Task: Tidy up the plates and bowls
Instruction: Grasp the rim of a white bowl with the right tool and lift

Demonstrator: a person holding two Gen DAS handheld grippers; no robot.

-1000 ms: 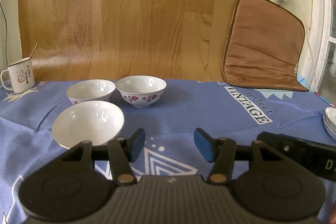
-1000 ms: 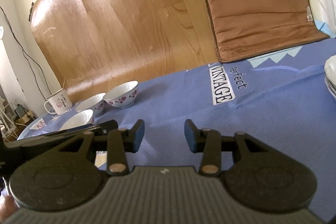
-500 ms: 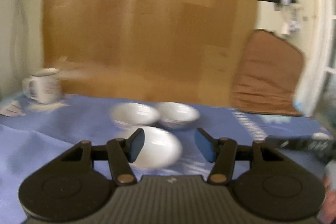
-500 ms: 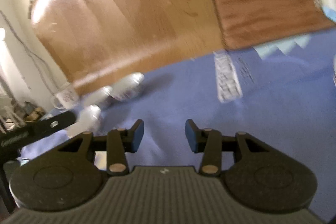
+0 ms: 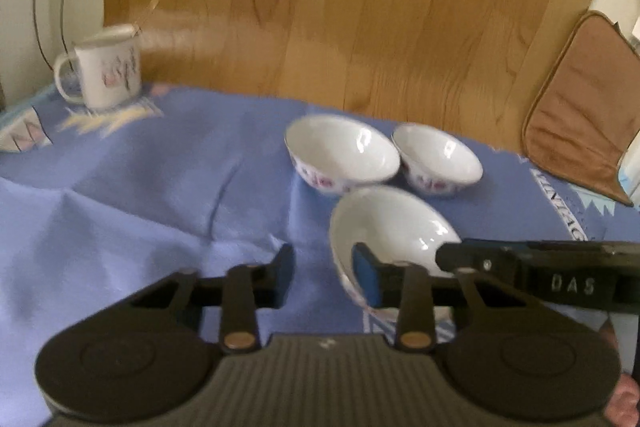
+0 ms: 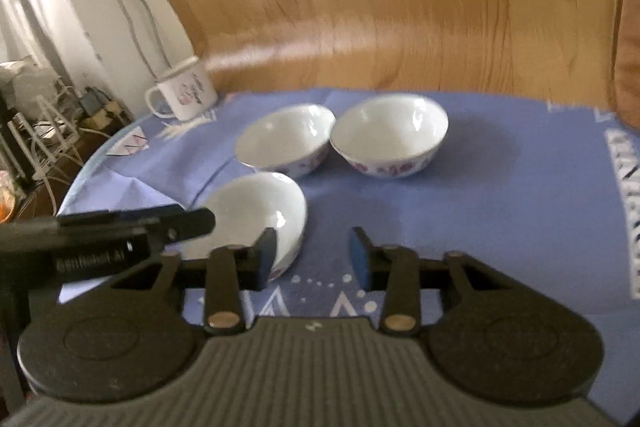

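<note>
Three white bowls sit on the blue cloth (image 5: 140, 187). Two flowered ones stand side by side at the back (image 5: 342, 153) (image 5: 438, 159), and the plain near bowl (image 5: 394, 227) (image 6: 256, 207) is in front of them. My left gripper (image 5: 324, 281) is at the near bowl's left rim, right pad over the bowl and left pad outside it. Its jaws are closing, and a gap still shows beside the rim. My right gripper (image 6: 314, 261) straddles the same bowl's right rim, also closing, with its pads clear of the rim. Each gripper shows in the other's view as a black bar.
A white mug (image 5: 104, 71) (image 6: 186, 95) stands at the far left corner. A wooden board (image 5: 340, 7) leans behind the table with a brown cushion (image 5: 580, 107) to its right. The table's left edge (image 6: 92, 163) drops off to wires and clutter (image 6: 36, 123).
Both grippers have swung left and come in on the near bowl from either side. Both pairs of jaws have narrowed, and the plates at the right have left the views.
</note>
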